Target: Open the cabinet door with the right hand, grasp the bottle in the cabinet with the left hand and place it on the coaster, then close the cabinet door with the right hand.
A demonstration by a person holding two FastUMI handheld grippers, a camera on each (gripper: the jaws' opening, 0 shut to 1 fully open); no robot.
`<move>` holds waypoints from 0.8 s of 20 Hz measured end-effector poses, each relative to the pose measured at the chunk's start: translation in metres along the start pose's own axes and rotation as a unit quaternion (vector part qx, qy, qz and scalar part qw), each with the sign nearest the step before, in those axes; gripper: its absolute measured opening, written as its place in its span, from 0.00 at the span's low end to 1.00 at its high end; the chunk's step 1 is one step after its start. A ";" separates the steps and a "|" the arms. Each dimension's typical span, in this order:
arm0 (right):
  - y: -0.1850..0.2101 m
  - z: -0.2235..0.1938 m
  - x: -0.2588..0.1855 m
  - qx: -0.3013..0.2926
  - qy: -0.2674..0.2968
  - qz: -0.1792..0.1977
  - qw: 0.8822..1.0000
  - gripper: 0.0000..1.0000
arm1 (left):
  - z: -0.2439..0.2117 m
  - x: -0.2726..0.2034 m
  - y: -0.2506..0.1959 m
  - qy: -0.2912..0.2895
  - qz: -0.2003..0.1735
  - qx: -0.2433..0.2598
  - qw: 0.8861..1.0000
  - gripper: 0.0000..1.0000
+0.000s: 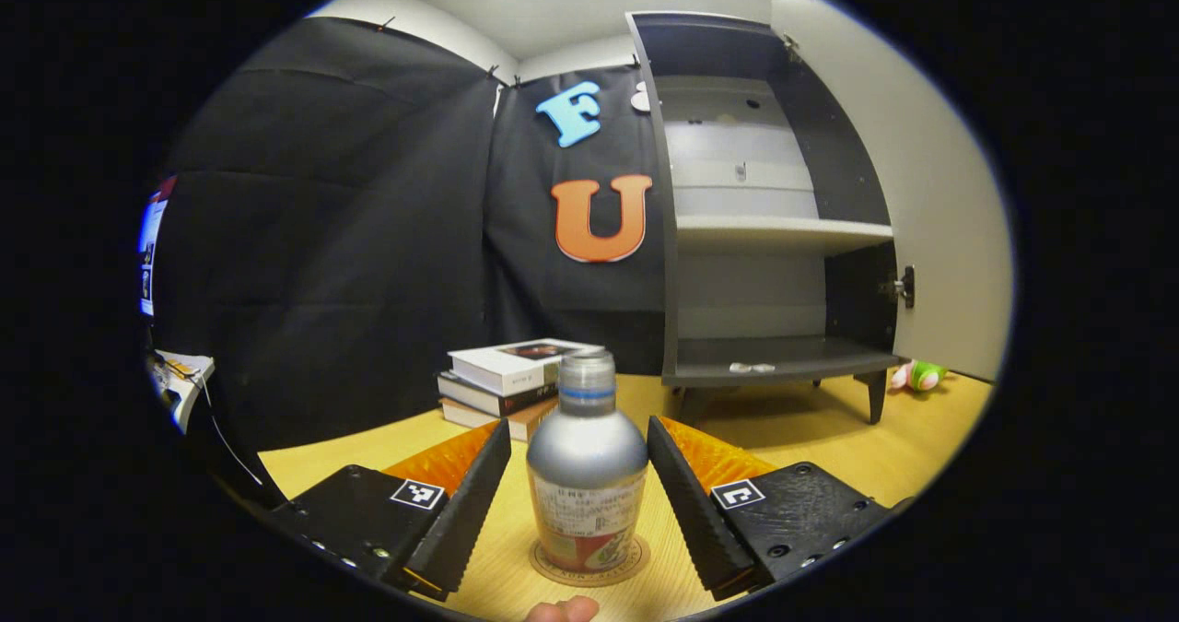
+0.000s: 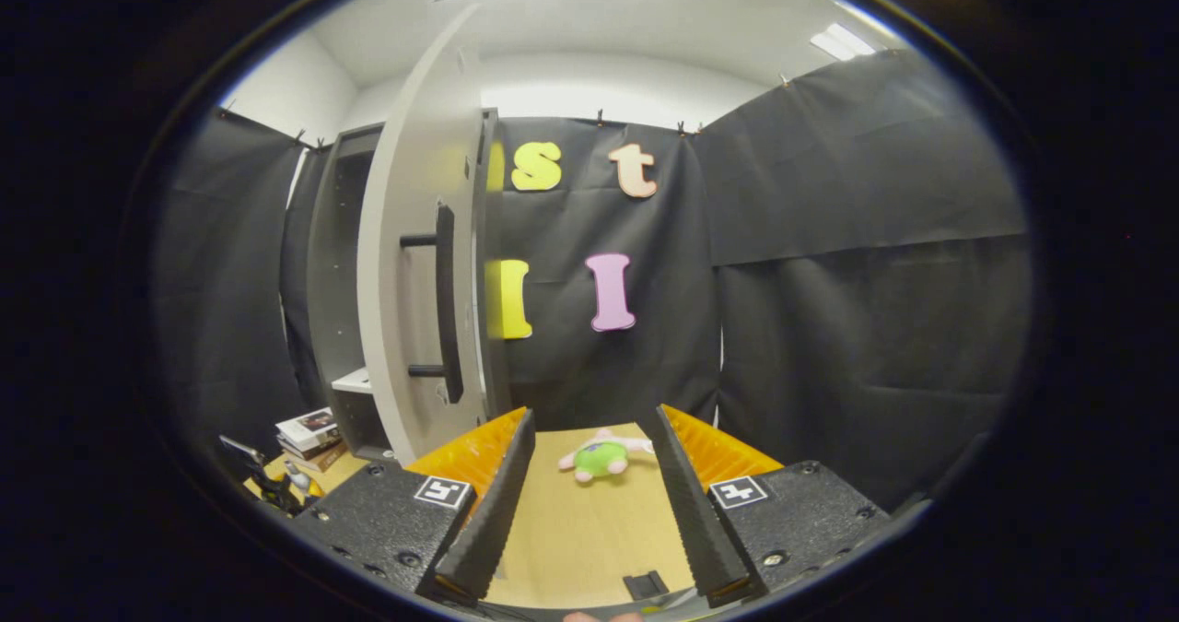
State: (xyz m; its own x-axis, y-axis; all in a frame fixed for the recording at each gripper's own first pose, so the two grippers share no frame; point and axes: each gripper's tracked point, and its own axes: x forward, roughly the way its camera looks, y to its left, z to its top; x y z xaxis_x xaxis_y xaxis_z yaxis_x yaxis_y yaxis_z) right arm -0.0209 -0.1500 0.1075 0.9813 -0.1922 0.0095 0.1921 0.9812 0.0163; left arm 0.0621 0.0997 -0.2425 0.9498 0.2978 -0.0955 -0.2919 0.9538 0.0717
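In the left gripper view, the bottle (image 1: 588,461) stands upright on the round coaster (image 1: 589,562) on the wooden desk (image 1: 829,447), at about 6 o'clock in the picture. The left gripper (image 1: 588,502) sits around it with its jaws wide: one finger on each side of the bottle, with a visible gap on both sides, so neither finger touches it. The bottle has a silver body, a clear cap and a printed label low down. Behind it, at 11 o'clock from the bottle, lies a stack of books (image 1: 516,382). At 2 o'clock stands the cabinet (image 1: 764,226), its shelves bare and its door (image 1: 930,198) swung out to the right. A small green and pink plush toy (image 1: 916,375) lies on the desk at the foot of the door.

In the right gripper view, the right gripper (image 2: 589,502) hangs over the desk (image 2: 589,521) with jaws wide and nothing between them. The cabinet door (image 2: 414,281) stands open at 10 o'clock, its dark bar handle (image 2: 447,304) facing the camera. The plush toy (image 2: 599,456) lies straight ahead, beyond the fingertips.
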 end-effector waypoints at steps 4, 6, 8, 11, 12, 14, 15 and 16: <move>0.002 0.000 0.007 0.017 -0.009 0.010 1.000 0.80 | 0.045 0.000 -0.004 -0.027 -0.013 0.014 0.999 0.91; 0.003 0.007 0.011 0.018 -0.023 0.016 0.999 0.80 | 0.069 -0.006 -0.008 -0.032 -0.025 0.020 0.999 0.91; 0.007 0.011 0.016 0.019 -0.034 0.028 0.999 0.81 | 0.095 -0.013 -0.011 -0.031 -0.034 0.030 0.998 0.91; 0.006 0.013 0.023 0.017 -0.042 0.041 0.998 0.80 | 0.127 -0.026 -0.027 -0.027 -0.050 0.032 0.998 0.93; 0.007 0.012 0.027 0.018 -0.041 0.045 0.998 0.80 | 0.138 -0.031 -0.031 -0.023 -0.054 0.032 0.998 0.93; 0.008 0.013 0.035 0.020 -0.042 0.051 0.998 0.81 | 0.160 -0.042 -0.044 -0.015 -0.068 0.032 0.997 0.93; 0.007 0.014 0.038 0.022 -0.045 0.049 0.998 0.80 | 0.171 -0.044 -0.049 -0.014 -0.076 0.032 0.997 0.93; 0.007 0.014 0.042 0.023 -0.047 0.050 0.997 0.80 | 0.182 -0.047 -0.053 -0.015 -0.085 0.032 0.996 0.93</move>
State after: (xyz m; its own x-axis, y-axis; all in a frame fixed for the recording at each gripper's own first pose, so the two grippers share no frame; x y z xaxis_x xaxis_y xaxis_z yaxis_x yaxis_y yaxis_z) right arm 0.0215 -0.1512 0.1217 0.9896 -0.0952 0.1080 0.0895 0.9944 0.0564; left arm 0.0530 0.0276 -0.0611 0.9880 0.1304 -0.0823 -0.1202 0.9855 0.1194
